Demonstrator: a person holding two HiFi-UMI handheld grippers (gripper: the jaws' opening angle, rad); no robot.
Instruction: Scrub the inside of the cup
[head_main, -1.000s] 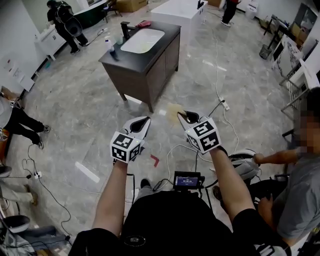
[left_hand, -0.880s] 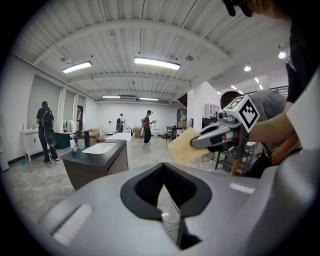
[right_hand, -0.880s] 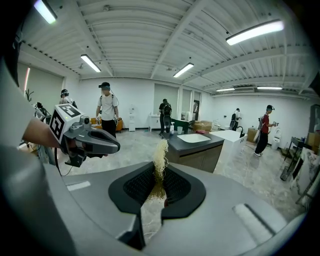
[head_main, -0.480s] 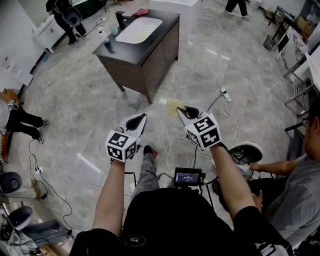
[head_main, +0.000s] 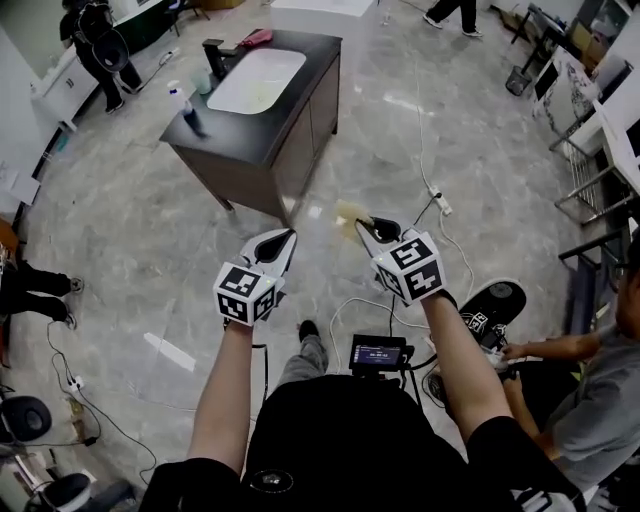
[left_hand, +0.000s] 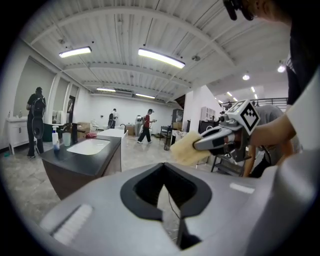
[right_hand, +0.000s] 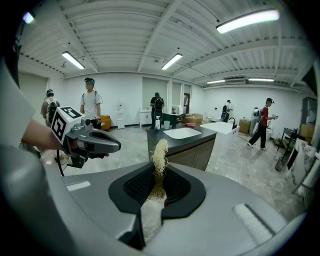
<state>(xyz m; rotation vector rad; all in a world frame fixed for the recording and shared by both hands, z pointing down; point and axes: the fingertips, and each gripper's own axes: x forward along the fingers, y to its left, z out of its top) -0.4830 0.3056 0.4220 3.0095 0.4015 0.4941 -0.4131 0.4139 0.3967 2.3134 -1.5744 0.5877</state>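
— Where's the cup (head_main: 203, 80)?
— On the dark counter (head_main: 300, 95), at its far-left corner, between the faucet (head_main: 213, 55) and a spray bottle (head_main: 180, 100), left of the white sink (head_main: 255, 80). It is well apart from both grippers.
— The left gripper (head_main: 283, 238)?
— It is held out over the floor (head_main: 150, 230). Its fingers (left_hand: 137, 190) are clenched together on nothing.
— And the right gripper (head_main: 365, 225)?
— It is beside the left one. Its fingers (right_hand: 135, 187) are grasping a pale, fibrous scrubber (head_main: 347, 212), and the frayed end pokes out past the tips.
— Anything else nearby?
— A seated person (head_main: 590, 400) at the right, and a cable (head_main: 345, 300) on the floor.
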